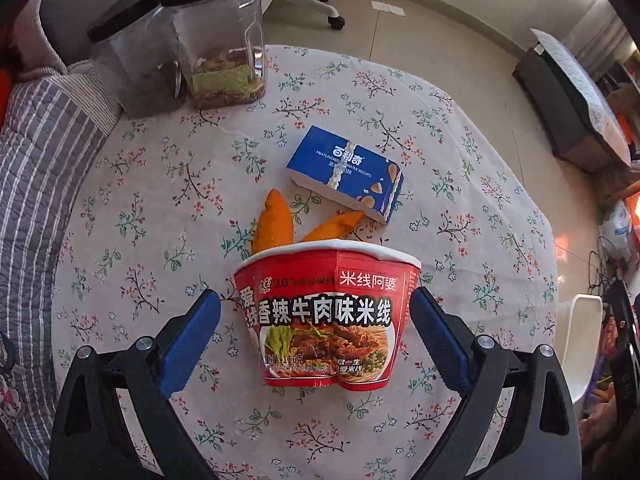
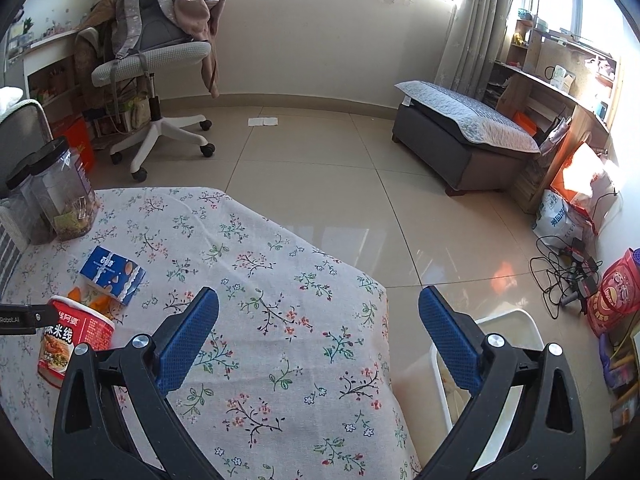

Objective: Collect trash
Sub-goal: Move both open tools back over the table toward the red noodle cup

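On my left wrist camera, two clear jars with black lids stand at the far left of the floral tablecloth. My left gripper is spread wide around a red instant rice-noodle cup, the right pad at its side, the left pad apart from it. Orange peel pieces lie just behind the cup, and a blue biscuit box beyond them. My right gripper hangs open and empty over the table's edge, above a white bin on the tiled floor.
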A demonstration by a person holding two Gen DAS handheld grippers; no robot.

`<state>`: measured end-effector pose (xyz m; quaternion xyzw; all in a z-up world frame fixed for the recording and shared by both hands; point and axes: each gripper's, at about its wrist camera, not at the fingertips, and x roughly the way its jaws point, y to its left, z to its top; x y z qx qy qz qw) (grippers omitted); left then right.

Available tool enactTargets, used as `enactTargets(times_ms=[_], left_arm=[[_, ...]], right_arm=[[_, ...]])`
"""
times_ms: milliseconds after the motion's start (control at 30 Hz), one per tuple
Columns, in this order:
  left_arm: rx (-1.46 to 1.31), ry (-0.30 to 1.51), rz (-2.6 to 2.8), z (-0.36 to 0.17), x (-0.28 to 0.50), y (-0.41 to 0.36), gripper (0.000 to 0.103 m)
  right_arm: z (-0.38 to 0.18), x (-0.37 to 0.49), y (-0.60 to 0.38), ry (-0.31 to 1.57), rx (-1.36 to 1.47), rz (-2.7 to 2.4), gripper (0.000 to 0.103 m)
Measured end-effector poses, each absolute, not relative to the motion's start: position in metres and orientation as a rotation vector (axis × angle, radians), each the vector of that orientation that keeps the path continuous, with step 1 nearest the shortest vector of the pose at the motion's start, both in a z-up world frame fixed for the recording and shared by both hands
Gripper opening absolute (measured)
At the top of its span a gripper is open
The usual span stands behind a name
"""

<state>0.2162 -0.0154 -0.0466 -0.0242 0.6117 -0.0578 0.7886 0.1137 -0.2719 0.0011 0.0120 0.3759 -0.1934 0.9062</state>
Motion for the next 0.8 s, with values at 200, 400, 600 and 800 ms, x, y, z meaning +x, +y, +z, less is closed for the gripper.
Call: enactTargets(times_ms=[200,400,600,800], left_arm=[[-0.100,1.350,-0.136,-0.062,0.210,-0.009,0.093],[-0.081,1.299,-0.131,-0.050,0.205,-0.009,0.093],[-0.104,1.215,-0.098,-0.031,0.203,0.005,0.093],[-0.160,1.172,-0.050,-0.030,0.205,0.043,0.093]], right_arm=[[-0.002,0.115,-0.275,0.794,0.048,-0.386,0.096],[-0.004,0.117,-0.272,0.801,0.048,-0.374,0.096],[-0.011,0.132,-0.263,0.834,0.050,-0.315,0.096],[-0.014,0.184,-0.223,0.927,0.006,-0.127,0.096]])
